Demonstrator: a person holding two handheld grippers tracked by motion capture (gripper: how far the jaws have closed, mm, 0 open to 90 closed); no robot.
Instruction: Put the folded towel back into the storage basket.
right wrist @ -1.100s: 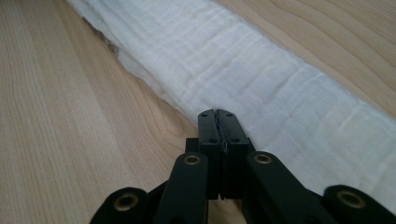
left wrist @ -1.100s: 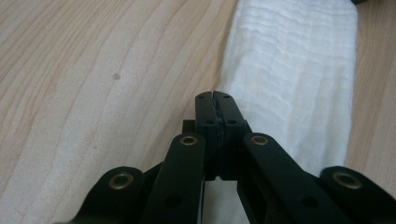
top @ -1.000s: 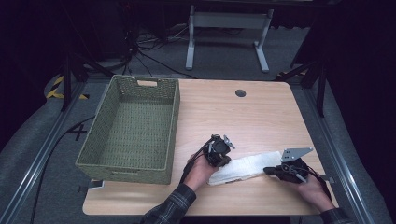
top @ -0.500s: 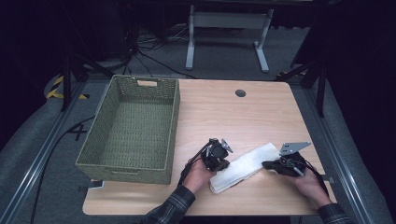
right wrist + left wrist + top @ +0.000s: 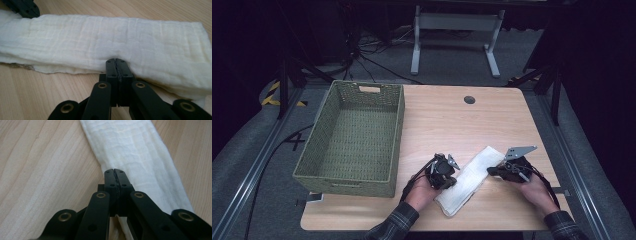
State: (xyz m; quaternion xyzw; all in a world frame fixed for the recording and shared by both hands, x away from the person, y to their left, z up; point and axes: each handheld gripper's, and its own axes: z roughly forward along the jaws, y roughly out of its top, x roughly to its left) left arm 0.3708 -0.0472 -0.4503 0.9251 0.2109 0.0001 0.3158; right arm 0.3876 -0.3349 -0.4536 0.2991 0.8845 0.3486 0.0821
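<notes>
Left gripper [image 5: 451, 172] sits at the near-left long edge of the folded white cloth [image 5: 468, 178]; in the left gripper view its jaws are pressed together, tips [image 5: 115, 171] right at the cloth [image 5: 135, 157] edge. I can't tell if any fabric is pinched between them. Right gripper [image 5: 493, 170] is at the opposite long edge, further toward the far end; in the right gripper view its jaws are also closed flat, tips [image 5: 116, 60] touching the cloth [image 5: 105, 42] edge with the fabric dimpling there, but again I can't see whether it's caught.

Cloth lies diagonally on the wooden table [image 5: 442, 120], in the near-right part, between my two hands. Its near corner is close to the table's front edge; its far corner ends well short of the right edge. The woven green basket [image 5: 354, 137] takes up the left side, its right wall near the left hand [image 5: 424, 186] but apart from it. Bare wood runs across the far-centre and far-right, with a small round dark grommet [image 5: 469, 100] near the back edge.

The high view gives layout, basket and table edges. The right gripper view shows stacked layers along the cloth's near edge and part of the other gripper [image 5: 23, 7] at the top left corner. The left gripper view shows the cloth running away as a long strip.
</notes>
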